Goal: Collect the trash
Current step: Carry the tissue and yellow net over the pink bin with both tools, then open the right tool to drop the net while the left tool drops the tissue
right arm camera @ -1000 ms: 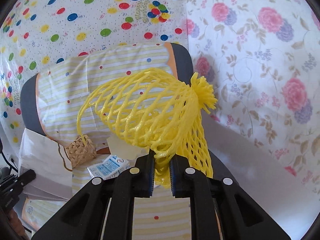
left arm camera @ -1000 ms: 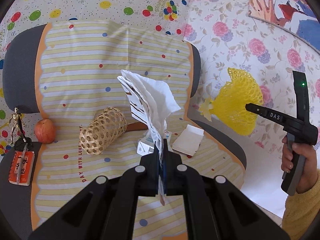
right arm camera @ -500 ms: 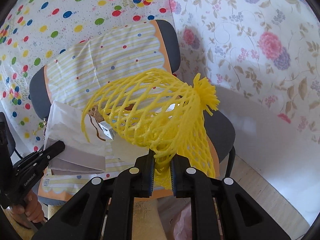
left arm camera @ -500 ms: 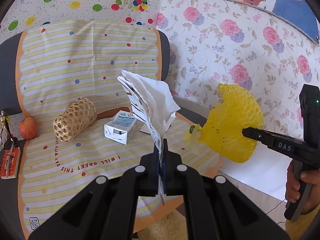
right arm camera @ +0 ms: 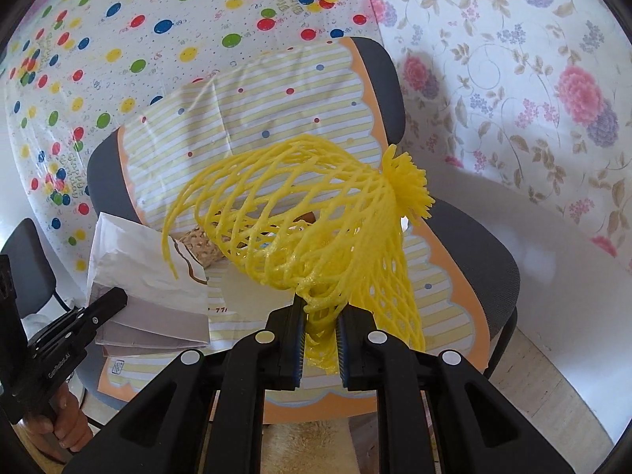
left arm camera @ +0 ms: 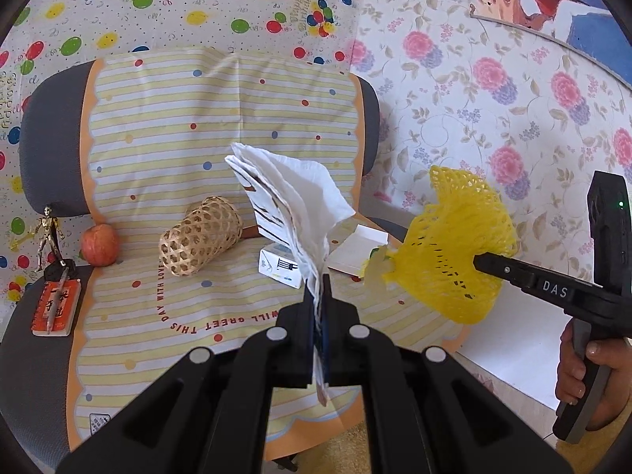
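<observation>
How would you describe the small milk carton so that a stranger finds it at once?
Look at the chair with the striped cover. On its seat, right of the woven basket, lies the milk carton: the only white box printed with blue.

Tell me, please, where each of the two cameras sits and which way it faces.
Left wrist: on the left claw, looking down at the striped-cloth chair; its fingers clamp white folded paper; the right hand shows.
Right wrist: on the right claw, facing that chair from the other side; its fingers pinch yellow foam fruit netting.
Shared: chair, paper, netting, woven bamboo basket.
</observation>
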A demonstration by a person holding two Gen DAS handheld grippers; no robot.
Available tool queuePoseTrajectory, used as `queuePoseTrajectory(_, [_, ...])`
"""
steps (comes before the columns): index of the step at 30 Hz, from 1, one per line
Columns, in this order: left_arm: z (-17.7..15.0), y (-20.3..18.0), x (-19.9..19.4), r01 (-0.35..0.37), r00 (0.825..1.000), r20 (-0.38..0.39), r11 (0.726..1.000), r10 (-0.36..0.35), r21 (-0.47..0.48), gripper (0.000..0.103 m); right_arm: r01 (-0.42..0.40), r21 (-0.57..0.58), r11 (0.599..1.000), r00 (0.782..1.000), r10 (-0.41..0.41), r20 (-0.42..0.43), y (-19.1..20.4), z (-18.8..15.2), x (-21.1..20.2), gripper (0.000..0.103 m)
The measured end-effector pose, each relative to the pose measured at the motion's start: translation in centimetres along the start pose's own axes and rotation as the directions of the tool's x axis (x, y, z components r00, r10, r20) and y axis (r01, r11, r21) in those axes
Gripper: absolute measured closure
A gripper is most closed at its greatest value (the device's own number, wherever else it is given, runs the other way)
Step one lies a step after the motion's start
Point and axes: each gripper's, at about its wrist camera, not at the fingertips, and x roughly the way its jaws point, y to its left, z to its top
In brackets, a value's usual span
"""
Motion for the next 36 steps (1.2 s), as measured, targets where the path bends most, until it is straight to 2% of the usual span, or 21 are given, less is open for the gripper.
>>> queuePoseTrajectory(5, [-0.2, -0.7, 0.1, 0.016, 1.0, -0.001, 1.0, -0.016, 0.007, 0.103, 0.024, 0.004, 1.0, 1.0, -0.024, -0.007, -0.7, -0.6, -0.5, 0.086])
queuePoseTrajectory(12, [-1.2, -3.2, 1.2, 0.104, 0.994, -0.033, 0.994, -0.103, 0.041, 0.103, 0.153, 0.061, 0.986, 0.988, -0.152, -0.026, -4.3, -3.3, -3.7, 0.086])
queuePoseTrajectory(15, [-1.6, -5.0, 1.6, 0.167, 0.985, -0.046, 0.984, -0.164, 0.068, 0.103, 0.227, 0.095, 0.969, 0.974, -0.224, -0.039, -6.1, -5.1, -6.0, 0.086])
queuePoseTrajectory(19, [-2.3, -7.2, 2.6, 0.252, 0.967, -0.07, 0.964, -0.246, 0.09, 0.103, 0.315, 0.151, 0.937, 0.945, -0.296, -0.138, -8.9, -8.9, -7.1, 0.086])
queuePoseTrajectory(23, [-3.0, -9.2, 3.7, 0.328, 0.941, -0.125, 0.94, -0.315, 0.099, 0.103, 0.378, 0.216, 0.9, 0.913, -0.325, -0.246, -11.4, -12.6, -6.3, 0.085])
queuePoseTrajectory(26, [-3.6, -10.1, 4.0, 0.341, 0.935, -0.146, 0.932, -0.323, 0.12, 0.103, 0.407, 0.248, 0.879, 0.892, -0.325, -0.314, -12.8, -14.6, -4.9, 0.085])
queuePoseTrajectory(27, [-3.8, -10.2, 4.0, 0.343, 0.934, -0.149, 0.932, -0.324, 0.121, 0.103, 0.415, 0.252, 0.874, 0.887, -0.326, -0.328, -13.1, -15.0, -4.5, 0.082])
queuePoseTrajectory(30, [-4.3, -10.0, 4.4, 0.345, 0.931, -0.167, 0.932, -0.324, 0.114, 0.103, 0.442, 0.284, 0.851, 0.865, -0.321, -0.385, -14.4, -15.9, -3.2, 0.058])
queuePoseTrajectory(31, [-4.5, -9.9, 4.4, 0.344, 0.931, -0.172, 0.932, -0.323, 0.112, 0.103, 0.443, 0.293, 0.847, 0.864, -0.316, -0.392, -14.6, -16.0, -3.0, 0.054])
queuePoseTrajectory(36, [-4.7, -10.2, 4.4, 0.352, 0.928, -0.177, 0.927, -0.328, 0.13, 0.103, 0.439, 0.289, 0.851, 0.869, -0.321, -0.376, -14.4, -14.9, -3.2, 0.052])
